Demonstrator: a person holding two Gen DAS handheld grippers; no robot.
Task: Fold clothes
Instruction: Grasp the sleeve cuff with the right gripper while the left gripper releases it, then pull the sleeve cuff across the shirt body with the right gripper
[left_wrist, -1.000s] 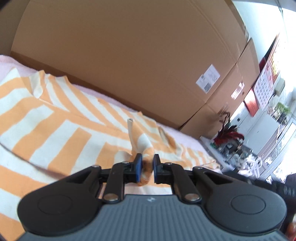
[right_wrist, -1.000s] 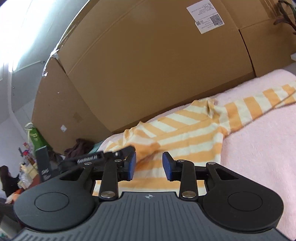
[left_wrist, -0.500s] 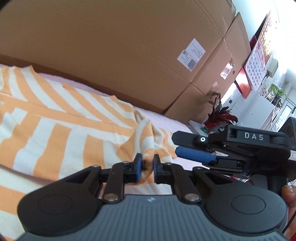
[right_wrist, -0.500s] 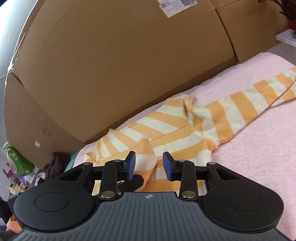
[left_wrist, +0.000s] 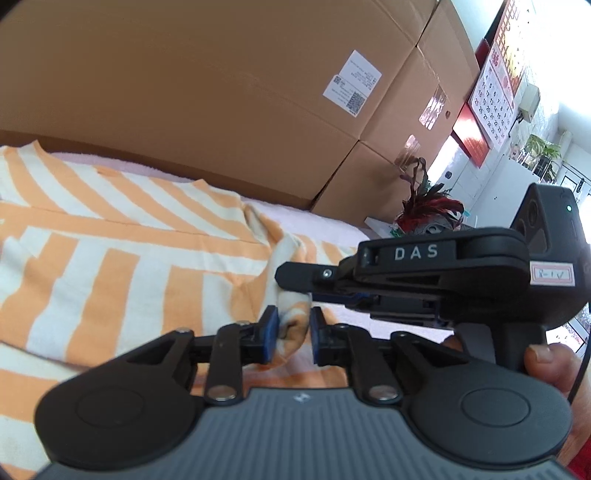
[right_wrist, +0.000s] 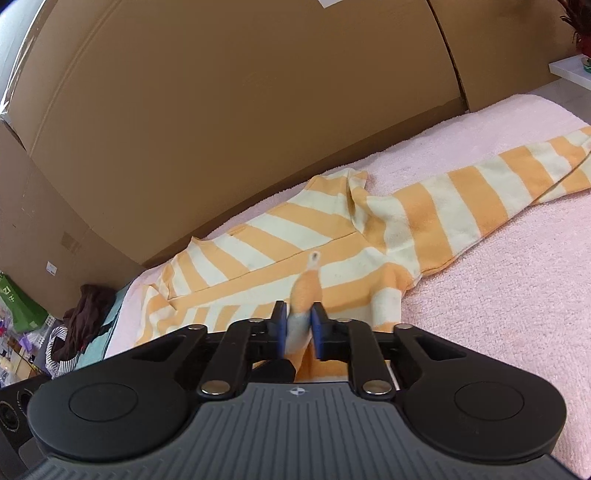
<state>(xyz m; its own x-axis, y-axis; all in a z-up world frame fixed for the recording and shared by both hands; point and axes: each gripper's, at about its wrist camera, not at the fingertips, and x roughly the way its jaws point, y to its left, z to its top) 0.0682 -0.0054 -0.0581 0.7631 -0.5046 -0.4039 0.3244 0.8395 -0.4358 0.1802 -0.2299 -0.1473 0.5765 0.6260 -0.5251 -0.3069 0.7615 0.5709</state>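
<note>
Step in hand: transfer of a pinched fold of the striped shirt (right_wrist: 332, 236) from one gripper to the other. The shirt lies spread on the pink towel (right_wrist: 498, 295) that covers the bed, its body along the far edge beside the cardboard boxes (right_wrist: 221, 129), one sleeve running out toward the right edge.

Left gripper (left_wrist: 291, 328): its jaws have just been opening a little. A bunched fold of cloth sits between them; it fills the gap and I judge it in contact with both pads, so the grip is light but not released.

Right gripper (right_wrist: 299, 328): its jaws have just been closing, and they now clamp an upright tongue of the same fabric, which rises from between the pads.

Pose: both grippers point forward and somewhat downward at the towel. In the left wrist view the right gripper (left_wrist: 424, 280) lies sideways across the frame, its tip just beside the left one's pads, with my thumb (left_wrist: 546, 365) on its handle.

Next move, as I judge it: confirm the right-hand clamp, free the left fully, then re-grip a second point on the hem so the fold can be carried over evenly. Risk: the thin tongue slipping out.
</note>
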